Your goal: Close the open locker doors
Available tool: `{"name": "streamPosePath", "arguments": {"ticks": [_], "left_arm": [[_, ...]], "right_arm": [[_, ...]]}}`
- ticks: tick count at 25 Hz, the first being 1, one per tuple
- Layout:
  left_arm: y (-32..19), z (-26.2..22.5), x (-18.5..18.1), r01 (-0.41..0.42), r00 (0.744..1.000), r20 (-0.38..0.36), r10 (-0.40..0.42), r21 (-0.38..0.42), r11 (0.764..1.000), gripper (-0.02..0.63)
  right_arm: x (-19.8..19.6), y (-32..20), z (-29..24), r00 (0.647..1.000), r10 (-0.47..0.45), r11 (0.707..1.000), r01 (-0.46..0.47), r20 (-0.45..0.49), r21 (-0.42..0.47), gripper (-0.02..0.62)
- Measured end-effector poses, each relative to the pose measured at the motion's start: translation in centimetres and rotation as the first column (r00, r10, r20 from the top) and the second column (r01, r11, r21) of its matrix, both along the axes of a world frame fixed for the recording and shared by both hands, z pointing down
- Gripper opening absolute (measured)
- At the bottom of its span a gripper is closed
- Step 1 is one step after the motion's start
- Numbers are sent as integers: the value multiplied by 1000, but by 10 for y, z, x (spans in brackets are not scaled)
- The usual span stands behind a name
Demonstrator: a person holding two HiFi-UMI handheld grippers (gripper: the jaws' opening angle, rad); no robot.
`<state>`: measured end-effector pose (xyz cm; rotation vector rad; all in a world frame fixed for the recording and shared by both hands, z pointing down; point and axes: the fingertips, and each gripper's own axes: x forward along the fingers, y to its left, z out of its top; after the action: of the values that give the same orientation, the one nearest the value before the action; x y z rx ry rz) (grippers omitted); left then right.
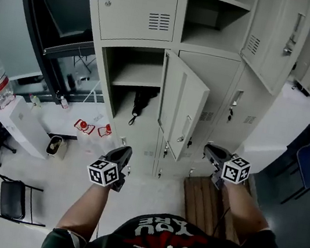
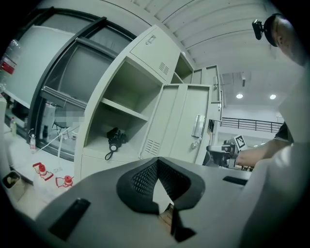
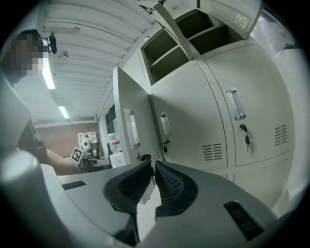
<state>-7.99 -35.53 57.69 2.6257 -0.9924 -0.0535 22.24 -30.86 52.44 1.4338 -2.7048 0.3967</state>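
While your left hand-held gripper [image 1: 122,153] and right hand-held gripper [image 1: 211,152] are closed on nothing, the locker bank [image 1: 139,6] stands open.
Its middle door [image 1: 183,104] juts out just ahead; it looks like light, stiff sheet metal, so push flat near the handle [image 1: 185,129].

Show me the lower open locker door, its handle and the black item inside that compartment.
lower open locker door [image 1: 177,95], head view, middle of panel.
handle [image 1: 185,128], head view, middle of grip.
black item [image 1: 138,102], head view, its body.
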Motion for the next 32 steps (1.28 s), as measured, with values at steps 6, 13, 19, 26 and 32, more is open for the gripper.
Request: {"name": "streamPosePath", "arguments": {"ticks": [6, 13, 19, 26, 32], "left_arm": [[12, 0, 8, 41, 999, -15, -41, -4, 999, 9], [22, -2, 0, 69, 998, 1, -69, 5, 998, 9], [23, -2, -12, 88, 996, -4, -88, 7, 996, 9], [16, -5, -17, 95, 995, 0, -95, 11, 995, 8], [-1, -29, -14, 93, 996, -8, -93, 28, 995, 8]], "right_arm": [[-24, -9, -62, 959, -279, 958, 274, 53, 84, 163], [-67, -19, -75, 876, -479, 875, 482, -66, 49, 224], [-77, -26, -75, 857, -510, 857, 514, -75, 46, 227], [-61, -22, -86, 868, -496, 864, 496, -29, 83, 227], [32, -15, -126, 942, -335, 934, 329, 24, 142, 227]]}}
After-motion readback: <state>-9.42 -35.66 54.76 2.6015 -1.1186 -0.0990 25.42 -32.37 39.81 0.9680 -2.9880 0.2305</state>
